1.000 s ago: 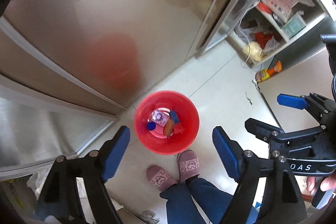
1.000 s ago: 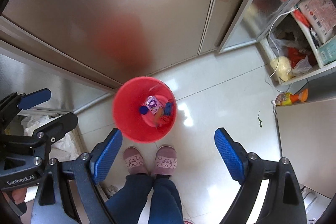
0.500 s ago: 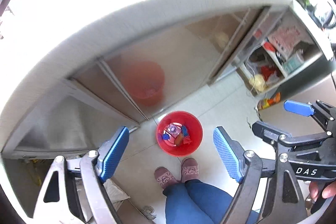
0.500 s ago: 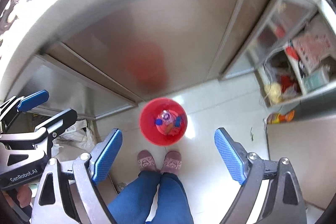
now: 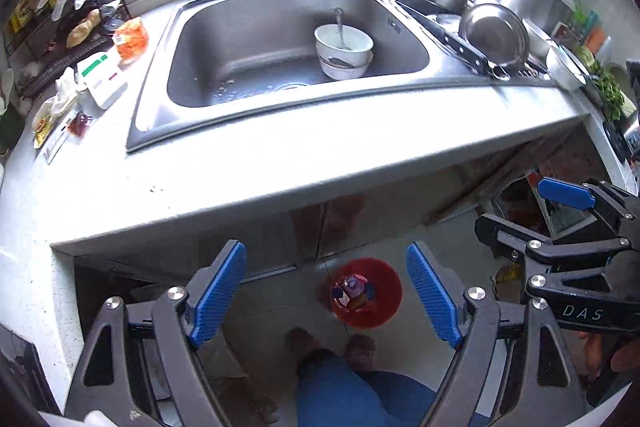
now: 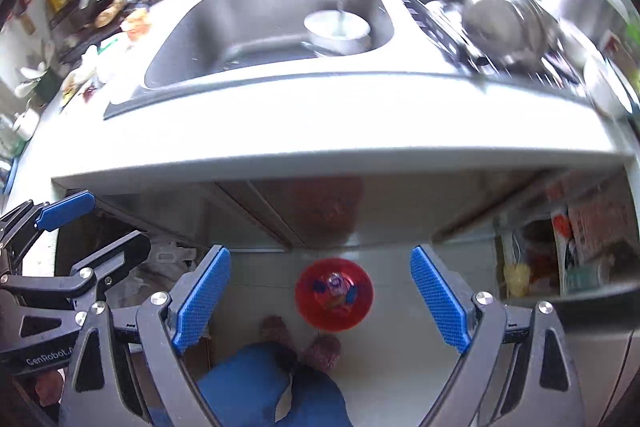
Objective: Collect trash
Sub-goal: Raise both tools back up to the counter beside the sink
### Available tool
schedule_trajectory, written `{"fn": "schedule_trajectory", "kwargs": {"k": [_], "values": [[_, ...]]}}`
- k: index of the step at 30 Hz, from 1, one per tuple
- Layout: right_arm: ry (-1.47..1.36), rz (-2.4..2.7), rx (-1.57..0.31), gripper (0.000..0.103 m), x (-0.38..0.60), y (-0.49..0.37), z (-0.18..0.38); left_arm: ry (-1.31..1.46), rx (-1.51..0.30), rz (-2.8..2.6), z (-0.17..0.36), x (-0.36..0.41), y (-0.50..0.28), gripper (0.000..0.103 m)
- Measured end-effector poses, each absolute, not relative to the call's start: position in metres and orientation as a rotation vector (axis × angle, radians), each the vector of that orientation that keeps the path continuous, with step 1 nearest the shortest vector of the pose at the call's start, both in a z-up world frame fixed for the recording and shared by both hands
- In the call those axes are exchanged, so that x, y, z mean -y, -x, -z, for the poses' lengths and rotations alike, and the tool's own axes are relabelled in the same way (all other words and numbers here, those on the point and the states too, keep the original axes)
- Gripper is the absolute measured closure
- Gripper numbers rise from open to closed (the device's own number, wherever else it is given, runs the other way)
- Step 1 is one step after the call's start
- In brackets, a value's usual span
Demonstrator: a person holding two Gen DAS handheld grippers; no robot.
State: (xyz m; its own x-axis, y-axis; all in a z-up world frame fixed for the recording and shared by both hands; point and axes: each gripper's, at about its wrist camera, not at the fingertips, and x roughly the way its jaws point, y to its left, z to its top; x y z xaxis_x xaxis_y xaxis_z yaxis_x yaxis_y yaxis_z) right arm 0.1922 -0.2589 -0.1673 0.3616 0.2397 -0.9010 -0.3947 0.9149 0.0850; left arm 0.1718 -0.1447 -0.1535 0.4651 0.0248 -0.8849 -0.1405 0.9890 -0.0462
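A red bin (image 5: 366,293) with several pieces of colourful trash in it stands on the floor below the counter; it also shows in the right wrist view (image 6: 334,294). My left gripper (image 5: 326,297) is open and empty, high above the bin. My right gripper (image 6: 320,301) is open and empty, level with the left one. On the counter left of the sink lie an orange wrapper (image 5: 130,39), a white carton (image 5: 102,79) and small wrappers (image 5: 60,123).
A steel sink (image 5: 152,115) holds stacked white bowls (image 5: 344,53) under a running tap. Pans and a knife (image 5: 456,41) sit on the drainer at right. My feet in slippers (image 6: 324,347) stand next to the bin. An open cupboard (image 6: 580,247) is at right.
Both grippers have risen from low over the bin to above counter height. The sink and countertop have come into view, and the bin looks much smaller.
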Motion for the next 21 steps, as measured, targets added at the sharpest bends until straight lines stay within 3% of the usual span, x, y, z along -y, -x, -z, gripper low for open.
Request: {"fn": "schedule_trajectory", "kwargs": {"k": [21], "values": [[0.314,-0.712,-1.03,0.012,0.021,-0.297,0.109,0.254,-1.007,-0.405,0.098,-0.111,-0.215,0.021]]}}
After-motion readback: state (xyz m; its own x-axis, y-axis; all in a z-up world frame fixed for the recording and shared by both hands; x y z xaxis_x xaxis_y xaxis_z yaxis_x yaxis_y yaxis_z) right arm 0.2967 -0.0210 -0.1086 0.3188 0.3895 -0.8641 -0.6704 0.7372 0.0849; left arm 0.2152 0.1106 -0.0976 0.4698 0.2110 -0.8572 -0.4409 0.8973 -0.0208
